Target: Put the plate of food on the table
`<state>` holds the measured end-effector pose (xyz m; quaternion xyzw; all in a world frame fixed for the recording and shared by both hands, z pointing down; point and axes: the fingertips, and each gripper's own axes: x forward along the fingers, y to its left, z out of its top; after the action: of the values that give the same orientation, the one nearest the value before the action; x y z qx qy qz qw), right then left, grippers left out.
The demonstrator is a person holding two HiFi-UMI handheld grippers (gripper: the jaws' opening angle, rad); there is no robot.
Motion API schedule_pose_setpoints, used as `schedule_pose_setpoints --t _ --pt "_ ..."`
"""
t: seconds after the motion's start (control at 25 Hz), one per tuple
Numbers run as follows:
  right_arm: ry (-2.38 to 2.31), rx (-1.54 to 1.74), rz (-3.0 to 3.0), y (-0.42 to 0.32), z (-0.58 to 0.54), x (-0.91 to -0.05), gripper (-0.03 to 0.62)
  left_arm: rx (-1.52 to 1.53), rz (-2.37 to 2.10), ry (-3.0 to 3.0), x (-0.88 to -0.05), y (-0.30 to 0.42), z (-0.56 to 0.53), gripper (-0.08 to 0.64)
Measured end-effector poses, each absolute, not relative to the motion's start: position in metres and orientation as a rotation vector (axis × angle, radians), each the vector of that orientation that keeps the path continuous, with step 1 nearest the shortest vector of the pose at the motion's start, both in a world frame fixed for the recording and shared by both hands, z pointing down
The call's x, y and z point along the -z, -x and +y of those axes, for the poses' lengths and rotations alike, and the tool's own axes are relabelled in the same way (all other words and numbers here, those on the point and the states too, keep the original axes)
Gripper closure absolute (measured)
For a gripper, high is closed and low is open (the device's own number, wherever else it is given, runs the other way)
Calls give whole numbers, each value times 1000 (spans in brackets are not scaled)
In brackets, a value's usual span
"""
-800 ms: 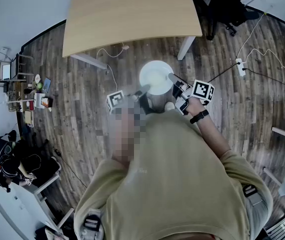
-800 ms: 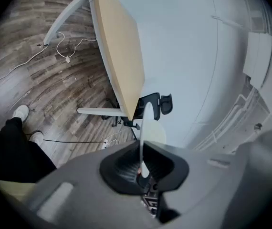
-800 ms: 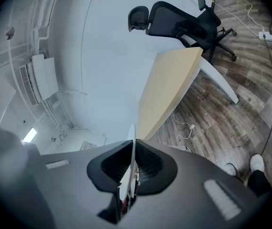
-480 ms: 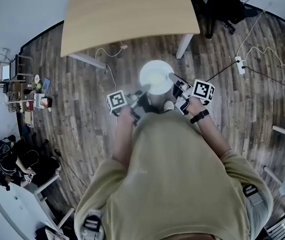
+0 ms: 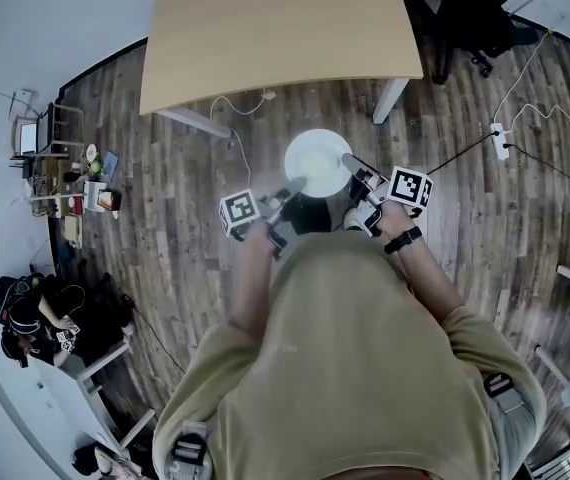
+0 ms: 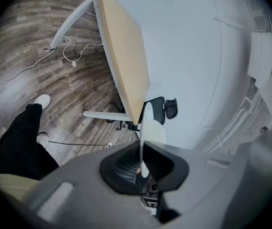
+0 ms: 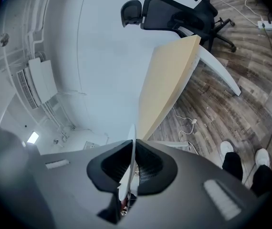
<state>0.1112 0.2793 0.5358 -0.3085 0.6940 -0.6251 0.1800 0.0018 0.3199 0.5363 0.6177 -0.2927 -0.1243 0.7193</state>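
A white round plate (image 5: 318,164) hangs level above the wooden floor, a short way in front of the light wooden table (image 5: 275,28). I cannot make out any food on it. My left gripper (image 5: 290,186) is shut on the plate's left rim and my right gripper (image 5: 353,163) is shut on its right rim. In the left gripper view the plate (image 6: 143,128) shows edge-on, pinched in the left gripper (image 6: 142,163). The right gripper view shows the same thin plate edge (image 7: 133,147) clamped in the right gripper (image 7: 132,168). The table top (image 7: 167,89) lies ahead.
A black office chair (image 5: 465,8) stands at the table's far right corner. Cables and a power strip (image 5: 500,143) lie on the floor to the right. A cluttered small shelf (image 5: 70,183) stands at the left, and a seated person (image 5: 35,318) is at the lower left.
The whole scene has slid a little to the right and down in the head view. Both grippers still hold the plate the same way.
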Motion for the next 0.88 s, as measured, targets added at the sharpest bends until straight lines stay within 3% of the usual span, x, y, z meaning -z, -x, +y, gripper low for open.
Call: schedule_pose_setpoints --t 0.56,0.88 --pt "1106 1710 1897 -99 130 -554 569 177 -538 -1450 -562 17 152 549" --pt "1127 1628 2087 -27 25 -547 568 184 -596 -1542 -557 84 51 549"
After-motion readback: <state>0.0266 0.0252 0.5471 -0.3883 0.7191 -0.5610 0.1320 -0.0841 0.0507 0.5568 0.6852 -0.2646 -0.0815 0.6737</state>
